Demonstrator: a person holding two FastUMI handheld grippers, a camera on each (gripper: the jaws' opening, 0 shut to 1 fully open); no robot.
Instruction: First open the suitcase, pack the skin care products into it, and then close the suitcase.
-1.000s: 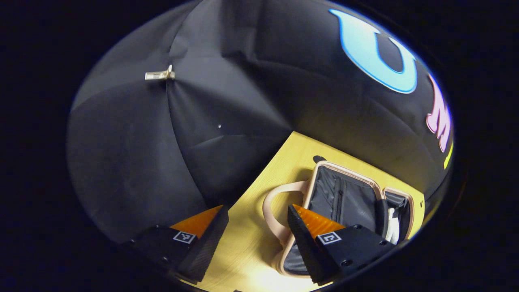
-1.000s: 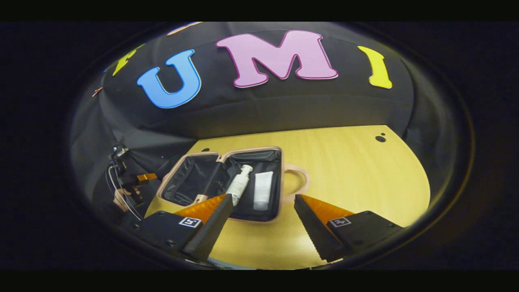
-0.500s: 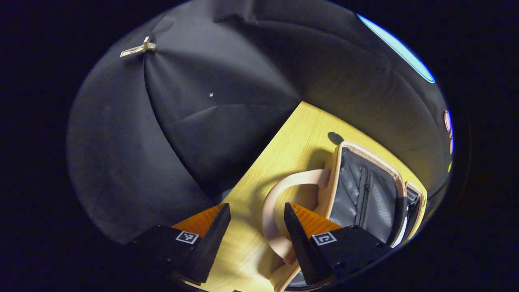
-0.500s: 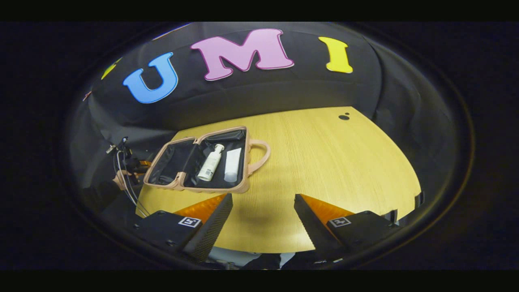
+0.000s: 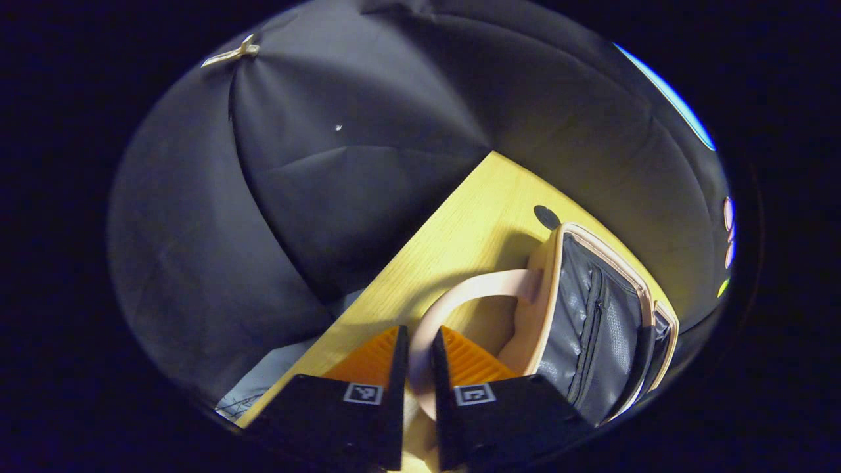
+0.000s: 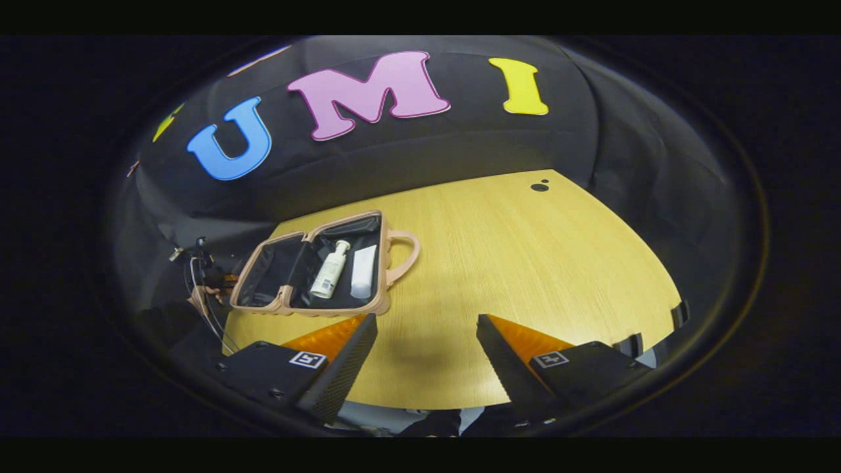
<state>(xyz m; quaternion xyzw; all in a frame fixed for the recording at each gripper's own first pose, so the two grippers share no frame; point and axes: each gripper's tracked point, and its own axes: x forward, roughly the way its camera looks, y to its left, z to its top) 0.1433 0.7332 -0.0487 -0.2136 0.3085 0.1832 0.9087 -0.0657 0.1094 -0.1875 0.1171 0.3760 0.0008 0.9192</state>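
Note:
A pink suitcase (image 6: pixel 263 305) lies open on the wooden table (image 6: pixel 525 263). In its right half rest a white pump bottle (image 6: pixel 328 269) and a white tube (image 6: pixel 363 272). In the left gripper view the dark-lined lid half (image 5: pixel 591 315) stands at the right, and its pink handle (image 5: pixel 460 295) curves down between my fingers. My left gripper (image 5: pixel 418 335) is shut on that handle. My right gripper (image 6: pixel 427 320) hangs open above bare table, in front of the suitcase and apart from it, nothing between its fingers.
A small dark hole (image 6: pixel 539 187) marks the table's far right, and another (image 5: pixel 546 217) lies just beyond the lid. A hand (image 6: pixel 197 295) with cables shows at the suitcase's left end. The table's near edge runs under my right gripper.
My left gripper has moved onto the lid's handle and gone from open to shut on it. My right gripper has drawn back, so the suitcase looks smaller and farther left.

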